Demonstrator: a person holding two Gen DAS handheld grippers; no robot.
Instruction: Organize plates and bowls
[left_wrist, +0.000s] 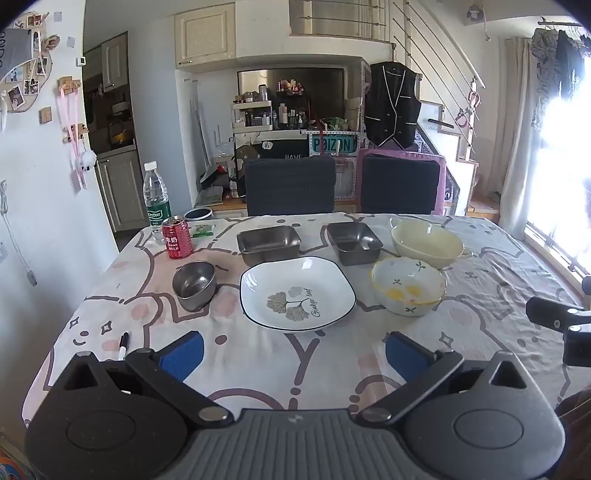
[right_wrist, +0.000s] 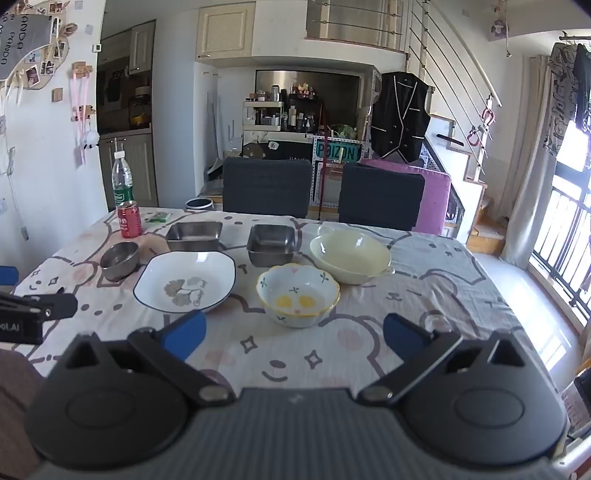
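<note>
The surface (left_wrist: 480, 332) carries six dishes in a loose cluster, all well ahead of both grippers. The white plate (left_wrist: 297, 292) lies straight ahead of the left gripper (left_wrist: 294, 355), the flowered bowl (right_wrist: 298, 295) ahead of the right gripper (right_wrist: 294, 335). Both sets of fingers stand wide apart, empty.

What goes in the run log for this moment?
left tool open, empty | right tool open, empty | white square leaf-print plate untouched | flowered yellow-rimmed bowl untouched
</note>
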